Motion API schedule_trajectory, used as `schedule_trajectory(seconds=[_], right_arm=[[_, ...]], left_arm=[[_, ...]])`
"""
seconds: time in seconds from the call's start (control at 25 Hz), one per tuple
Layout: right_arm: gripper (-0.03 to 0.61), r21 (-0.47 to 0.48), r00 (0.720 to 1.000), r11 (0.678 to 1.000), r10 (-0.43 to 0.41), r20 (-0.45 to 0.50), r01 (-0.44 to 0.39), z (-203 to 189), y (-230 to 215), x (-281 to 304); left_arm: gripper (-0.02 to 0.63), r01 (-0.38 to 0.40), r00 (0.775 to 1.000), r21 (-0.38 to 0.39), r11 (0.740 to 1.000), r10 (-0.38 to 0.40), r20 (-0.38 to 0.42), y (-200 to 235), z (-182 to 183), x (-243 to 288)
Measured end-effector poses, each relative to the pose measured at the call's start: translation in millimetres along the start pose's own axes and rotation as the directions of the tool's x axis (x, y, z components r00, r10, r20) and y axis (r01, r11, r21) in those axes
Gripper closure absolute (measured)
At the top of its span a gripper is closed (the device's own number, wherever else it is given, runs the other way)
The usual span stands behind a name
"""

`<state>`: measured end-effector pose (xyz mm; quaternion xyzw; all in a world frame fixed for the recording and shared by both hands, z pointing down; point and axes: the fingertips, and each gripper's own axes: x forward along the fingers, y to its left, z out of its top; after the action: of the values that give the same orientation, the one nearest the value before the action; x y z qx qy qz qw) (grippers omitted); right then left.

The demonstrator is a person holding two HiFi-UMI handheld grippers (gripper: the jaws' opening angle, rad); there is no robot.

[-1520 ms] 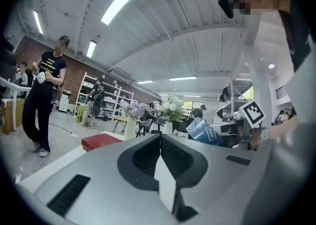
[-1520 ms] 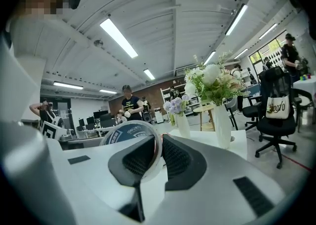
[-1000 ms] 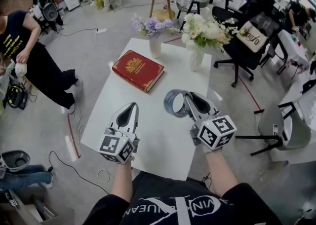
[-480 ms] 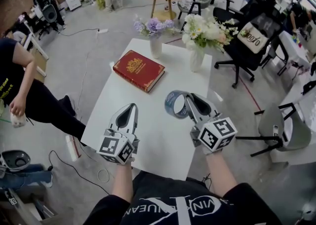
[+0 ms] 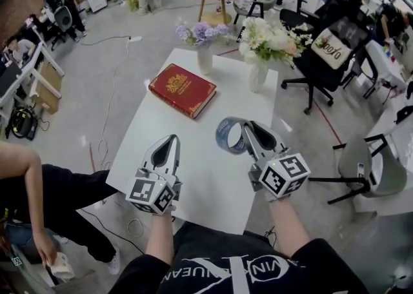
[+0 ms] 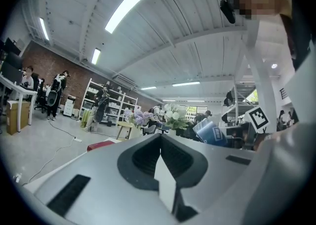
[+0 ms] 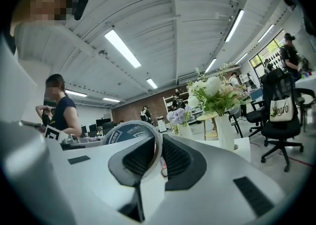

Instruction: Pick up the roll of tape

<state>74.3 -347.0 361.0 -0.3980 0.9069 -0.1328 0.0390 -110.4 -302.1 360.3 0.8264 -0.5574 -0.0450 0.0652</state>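
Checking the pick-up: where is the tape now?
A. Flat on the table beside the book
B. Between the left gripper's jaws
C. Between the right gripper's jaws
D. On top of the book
C: the right gripper view shows the right gripper with its jaws closed on the ring wall of the tape, and the head view shows the roll at that gripper's tip.

Two tools point(image 5: 173, 140) point(image 5: 250, 129), one roll of tape point(image 5: 224, 133), one red book point(image 5: 181, 90), two flower vases point(image 5: 203, 60) point(image 5: 257, 75), one table point(image 5: 213, 180).
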Motion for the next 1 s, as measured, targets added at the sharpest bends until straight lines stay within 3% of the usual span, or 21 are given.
schedule_trajectory(seconds=[1.0], right_arm=[[0.515,0.014,1.0,1.0,0.004,0.012,-0.004,-0.7,6.8,-1.4]], left_arm=[[0.609,-0.004,1.0,-0.011,1.0,0.004,-0.009,5.6,0.1,-7.7]])
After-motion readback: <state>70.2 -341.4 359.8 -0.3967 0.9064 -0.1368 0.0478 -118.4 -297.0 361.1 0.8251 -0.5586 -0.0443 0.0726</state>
